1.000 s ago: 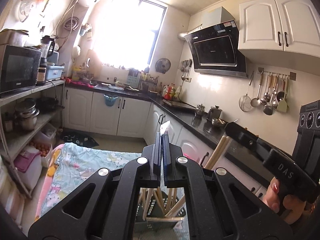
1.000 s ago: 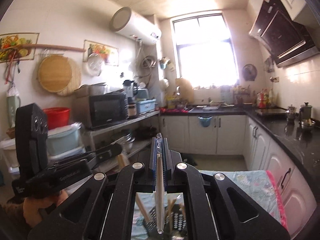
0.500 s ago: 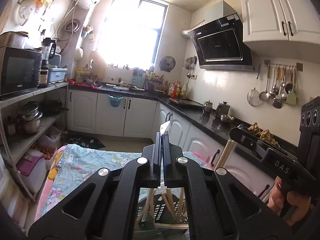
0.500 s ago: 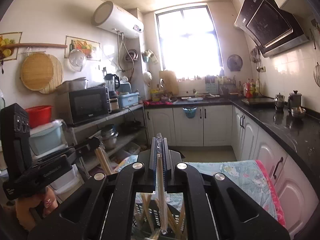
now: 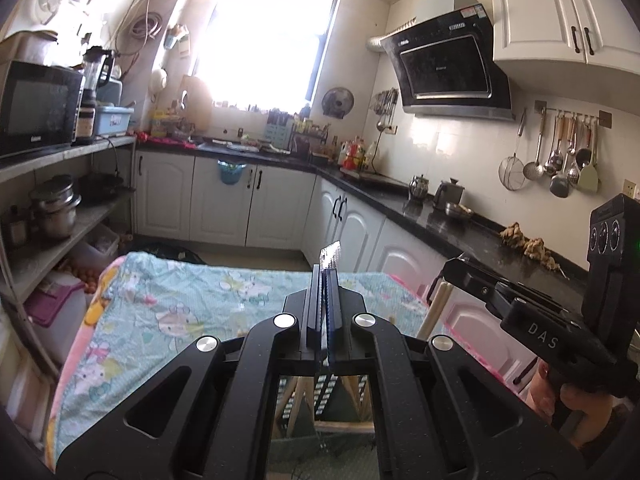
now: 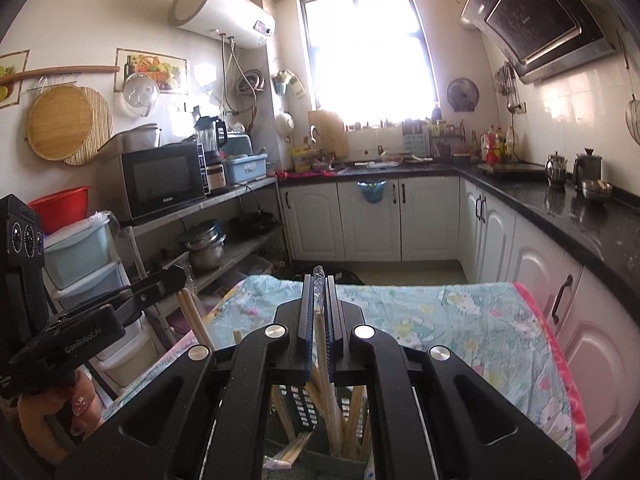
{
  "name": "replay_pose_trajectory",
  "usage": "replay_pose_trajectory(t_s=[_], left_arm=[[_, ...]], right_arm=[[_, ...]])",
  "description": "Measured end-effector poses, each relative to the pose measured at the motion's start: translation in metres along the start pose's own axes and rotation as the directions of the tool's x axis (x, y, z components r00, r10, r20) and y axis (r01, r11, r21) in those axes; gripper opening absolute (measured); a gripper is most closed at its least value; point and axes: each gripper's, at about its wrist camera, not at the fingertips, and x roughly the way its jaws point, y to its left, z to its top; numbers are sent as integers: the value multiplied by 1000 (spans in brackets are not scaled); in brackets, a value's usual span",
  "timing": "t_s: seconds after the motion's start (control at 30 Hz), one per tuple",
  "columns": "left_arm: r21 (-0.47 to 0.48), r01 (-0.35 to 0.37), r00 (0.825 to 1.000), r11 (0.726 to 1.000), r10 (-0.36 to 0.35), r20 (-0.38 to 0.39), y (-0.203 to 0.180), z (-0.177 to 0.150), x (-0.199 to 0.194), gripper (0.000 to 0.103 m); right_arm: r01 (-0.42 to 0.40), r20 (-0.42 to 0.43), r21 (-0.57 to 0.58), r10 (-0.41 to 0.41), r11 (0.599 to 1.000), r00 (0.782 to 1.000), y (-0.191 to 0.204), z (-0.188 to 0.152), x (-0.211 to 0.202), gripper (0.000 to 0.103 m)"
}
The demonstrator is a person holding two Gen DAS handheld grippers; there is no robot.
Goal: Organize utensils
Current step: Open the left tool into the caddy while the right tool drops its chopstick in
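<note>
My left gripper (image 5: 326,276) is shut on a wrapped pair of chopsticks whose clear wrapper tip (image 5: 331,255) sticks out past the fingers. It also shows in the right wrist view (image 6: 176,280) with the wooden sticks (image 6: 194,320) hanging down. My right gripper (image 6: 318,284) is shut on another wrapped pair of chopsticks (image 6: 326,376), which reaches down into a dark slotted utensil holder (image 6: 300,400) holding several wooden chopsticks. The right gripper shows in the left wrist view (image 5: 452,268) with its sticks (image 5: 436,308). The holder sits below the left gripper too (image 5: 324,396).
A table with a light blue cartoon cloth (image 5: 168,304) lies ahead. Black counter and white cabinets (image 5: 400,248) run along the right. Open shelves with a microwave (image 6: 164,180) and pots stand at the left. A wrapped chopstick pack (image 6: 286,456) lies by the holder.
Both grippers tilted downward, so more of the table cloth shows. The right gripper's chopsticks have gone lower into the holder. Both stay shut on their chopsticks.
</note>
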Motion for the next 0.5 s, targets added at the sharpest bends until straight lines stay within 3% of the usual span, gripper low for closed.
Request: replay_pose_trajectory(t_s=[0.23,0.3,0.37,0.43,0.5], left_arm=[[-8,-8,998,1000,7,-65,5,-21,5,0],[-12,-12,996,1000,11,-88,6,-26,6,1],[-10,-24,995,1000,22,-102,7,-30,5,9],[-14,-28,994,1000,27,-110,9,-33,2,29],[-16,-38,993,999,36,-114,10,-34,-1,36]], right_arm=[[8,-49,7,-8,1000,999,2,-18,7,6],[11,-62,13,-10,1000,998,0,-22,7,14],[14,-72,20,-13,1000,997,-1,-25,6,24],[13,-78,25,-11,1000,997,-2,-28,4,28],[19,-84,27,-16,999,996,-3,-31,1,33]])
